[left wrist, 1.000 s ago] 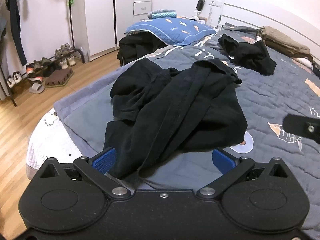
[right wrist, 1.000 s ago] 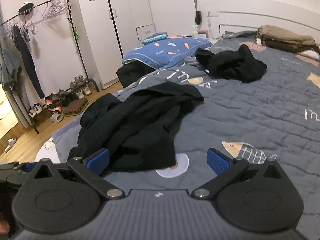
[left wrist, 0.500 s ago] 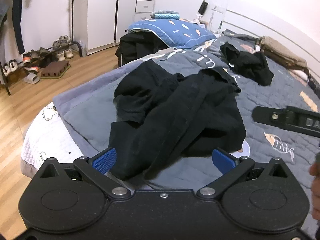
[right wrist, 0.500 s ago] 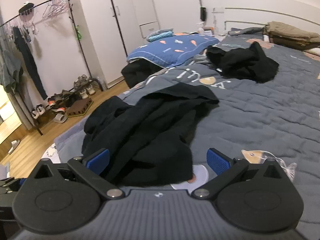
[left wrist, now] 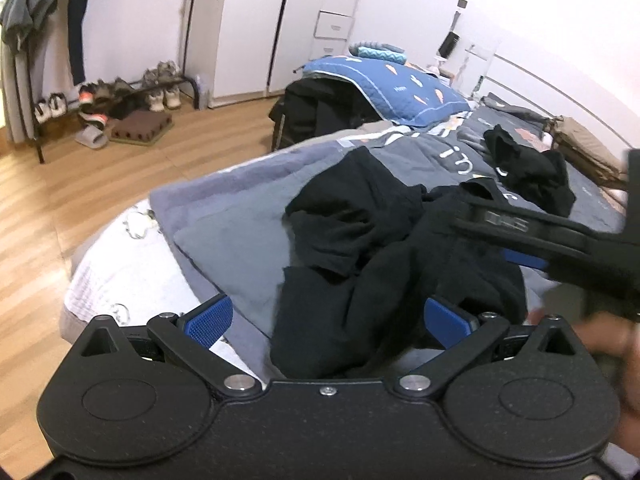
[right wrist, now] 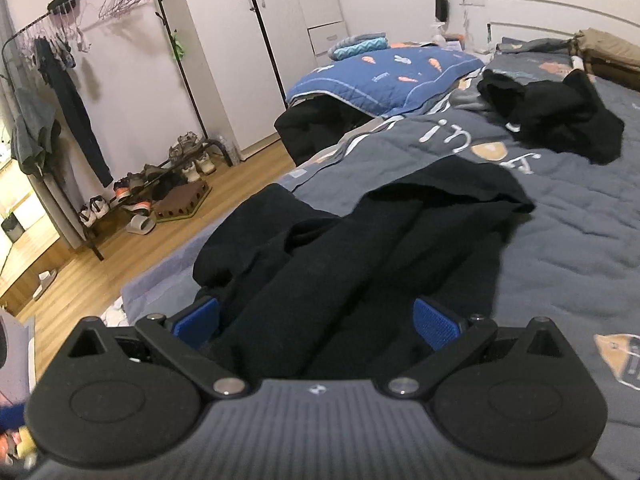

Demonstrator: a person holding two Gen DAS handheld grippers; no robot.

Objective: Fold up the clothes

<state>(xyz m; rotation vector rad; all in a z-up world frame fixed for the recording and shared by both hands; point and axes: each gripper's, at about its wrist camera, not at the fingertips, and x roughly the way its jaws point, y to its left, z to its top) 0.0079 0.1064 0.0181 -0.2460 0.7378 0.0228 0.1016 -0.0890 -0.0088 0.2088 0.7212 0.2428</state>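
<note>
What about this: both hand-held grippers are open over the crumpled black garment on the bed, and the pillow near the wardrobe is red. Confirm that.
Not quite: the pillow is blue, not red, as the right wrist view shows. The rest holds: the left hand-held gripper and the right hand-held gripper are both open over the crumpled black garment on the bed.

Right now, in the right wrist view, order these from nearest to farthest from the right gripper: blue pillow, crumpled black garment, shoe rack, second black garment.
1. Crumpled black garment, directly ahead, between the open fingers of the right gripper.
2. Second black garment, far right on the bed.
3. Blue pillow, ahead at the bed's edge.
4. Shoe rack, left on the floor; too close to call with the pillow.
</note>
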